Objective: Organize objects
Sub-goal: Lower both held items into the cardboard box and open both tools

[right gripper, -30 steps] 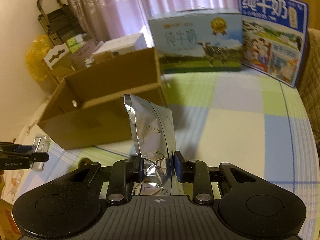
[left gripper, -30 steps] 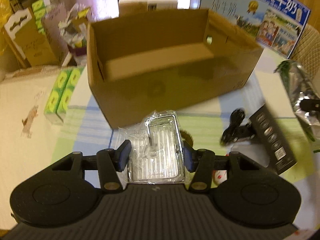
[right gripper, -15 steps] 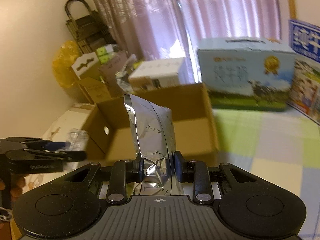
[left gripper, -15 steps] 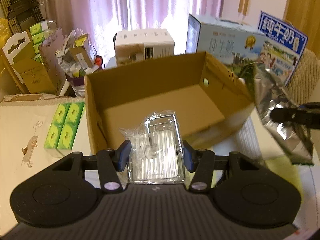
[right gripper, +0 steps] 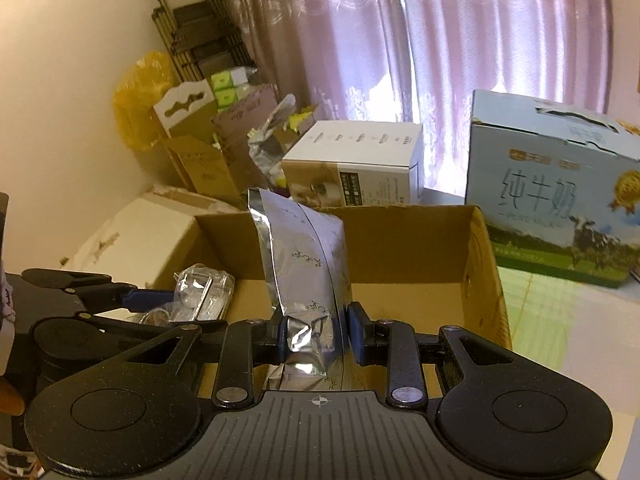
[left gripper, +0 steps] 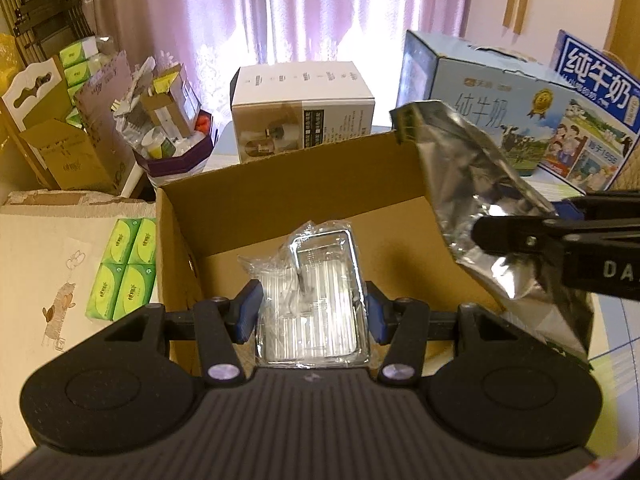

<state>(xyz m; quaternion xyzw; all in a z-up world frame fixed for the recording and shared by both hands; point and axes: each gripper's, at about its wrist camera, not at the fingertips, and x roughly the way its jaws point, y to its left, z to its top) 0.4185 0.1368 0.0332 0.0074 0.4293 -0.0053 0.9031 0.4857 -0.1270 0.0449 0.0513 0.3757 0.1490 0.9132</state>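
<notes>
My left gripper (left gripper: 312, 312) is shut on a clear plastic packet (left gripper: 312, 296) with a metal frame inside, held over the open cardboard box (left gripper: 280, 196). My right gripper (right gripper: 316, 336) is shut on a silver foil pouch (right gripper: 304, 256), held upright over the same box (right gripper: 420, 240). The pouch (left gripper: 472, 200) and the right gripper (left gripper: 560, 232) show in the left wrist view above the box's right wall. The left gripper (right gripper: 132, 300) with the clear packet (right gripper: 200, 292) shows at the left of the right wrist view. The box's bare floor shows beneath both.
Behind the box stand a white product box (left gripper: 304, 108) and blue milk cartons (left gripper: 500, 108). Green tissue packs (left gripper: 124, 268) lie left of the box on a white surface. More cardboard boxes and clutter (left gripper: 160, 120) stand at the back left, before purple curtains.
Both grippers rose from table level and moved over the box with their loads. The foil pouch came in from the right and now hangs over the box's right side.
</notes>
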